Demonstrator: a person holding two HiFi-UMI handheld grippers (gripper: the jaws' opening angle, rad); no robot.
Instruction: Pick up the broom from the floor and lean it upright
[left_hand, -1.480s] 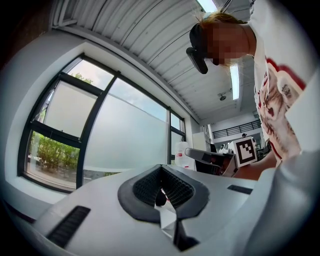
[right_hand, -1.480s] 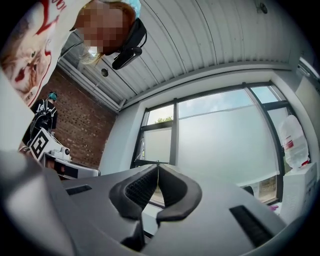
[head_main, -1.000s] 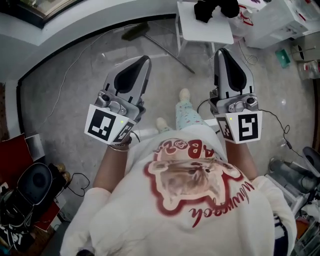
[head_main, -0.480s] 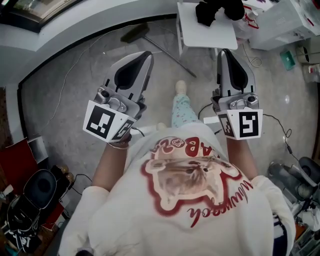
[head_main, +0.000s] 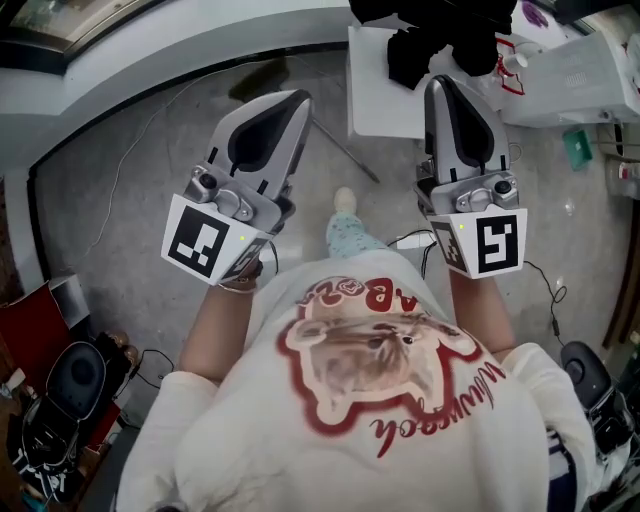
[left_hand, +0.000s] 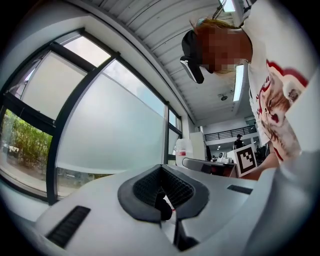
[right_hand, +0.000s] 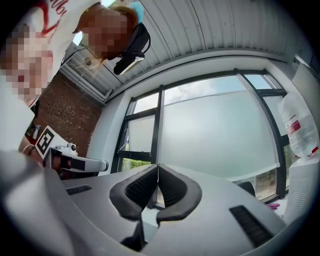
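Observation:
The broom (head_main: 258, 76) lies on the grey floor at the top of the head view. Its dark head is near the wall and its thin handle (head_main: 350, 160) runs down to the right towards the person's foot. My left gripper (head_main: 295, 97) is held in front of the person, shut and empty, and its body covers the middle of the handle in this view. My right gripper (head_main: 440, 82) is also shut and empty, with its tip over the white table's edge. The left gripper (left_hand: 161, 172) and the right gripper (right_hand: 158, 167) both point at windows in their own views, pads together, and neither shows the broom.
A white table (head_main: 385, 95) with black clothing (head_main: 430, 40) stands at the top, right of the broom. Cables (head_main: 545, 290) cross the floor on the right. A black bag (head_main: 70, 375) and red items sit at lower left. A curved wall ledge (head_main: 120, 60) bounds the far side.
The person has walked forward: the broom and white table now sit nearer and lower in the head view. Both grippers kept their pose and stayed shut.

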